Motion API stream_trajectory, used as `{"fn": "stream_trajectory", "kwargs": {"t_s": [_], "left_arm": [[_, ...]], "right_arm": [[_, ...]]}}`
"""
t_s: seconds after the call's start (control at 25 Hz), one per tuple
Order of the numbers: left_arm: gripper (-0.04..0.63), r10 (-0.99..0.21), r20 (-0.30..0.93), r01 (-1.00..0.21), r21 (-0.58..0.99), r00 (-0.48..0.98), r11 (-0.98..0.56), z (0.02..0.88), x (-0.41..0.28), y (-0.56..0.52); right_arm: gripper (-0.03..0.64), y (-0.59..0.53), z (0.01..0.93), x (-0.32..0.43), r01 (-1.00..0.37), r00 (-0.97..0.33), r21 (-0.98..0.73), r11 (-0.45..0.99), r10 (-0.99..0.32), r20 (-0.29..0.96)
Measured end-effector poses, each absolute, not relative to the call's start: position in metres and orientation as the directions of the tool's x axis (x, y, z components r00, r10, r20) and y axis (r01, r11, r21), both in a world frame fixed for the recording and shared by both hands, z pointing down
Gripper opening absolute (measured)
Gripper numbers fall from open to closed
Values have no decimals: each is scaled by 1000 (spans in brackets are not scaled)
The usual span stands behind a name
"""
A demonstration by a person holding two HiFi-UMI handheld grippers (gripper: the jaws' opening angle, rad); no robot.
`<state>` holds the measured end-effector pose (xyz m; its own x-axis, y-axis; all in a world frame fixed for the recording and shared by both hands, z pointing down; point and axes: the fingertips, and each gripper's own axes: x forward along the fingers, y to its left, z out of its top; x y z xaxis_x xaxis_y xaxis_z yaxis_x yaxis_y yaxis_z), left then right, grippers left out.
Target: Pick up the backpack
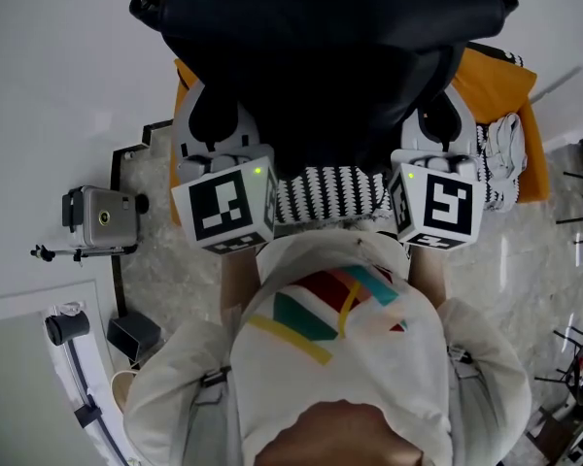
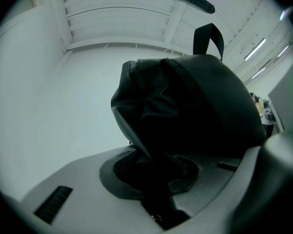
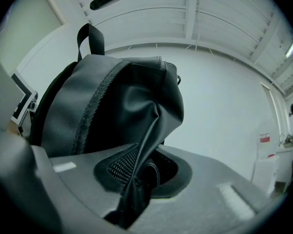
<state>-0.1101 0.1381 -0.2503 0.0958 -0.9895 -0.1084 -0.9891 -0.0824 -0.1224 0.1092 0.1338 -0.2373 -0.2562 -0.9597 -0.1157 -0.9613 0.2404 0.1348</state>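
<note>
The black backpack (image 1: 321, 56) hangs in the air in front of me, held from both sides. My left gripper (image 1: 215, 116) is shut on a fold of its fabric at the left; in the left gripper view the backpack (image 2: 195, 111) bulges above the left gripper (image 2: 154, 177), with the pinched fabric running down between the jaws. My right gripper (image 1: 443, 119) is shut on the other side; in the right gripper view a crease of the backpack (image 3: 112, 106) is clamped in the right gripper (image 3: 136, 179). The carry handle (image 3: 90, 39) stands up on top.
Below the backpack lie an orange cushion (image 1: 500, 85) and black-and-white striped cloth (image 1: 330, 194) on a pale shaggy rug (image 1: 154, 212). A small camera on a stand (image 1: 102, 219) sits at the left. Thin black frame legs (image 1: 581, 197) stand at the right.
</note>
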Motion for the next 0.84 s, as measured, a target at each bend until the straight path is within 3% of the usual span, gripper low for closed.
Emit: {"fn": "stream_trajectory", "kwargs": {"t_s": [0.84], "left_arm": [[80, -989, -125, -991, -115, 81, -66, -250, -115, 141]], "right_arm": [[67, 133, -237, 105, -954, -277, 148, 259, -954, -117]]}}
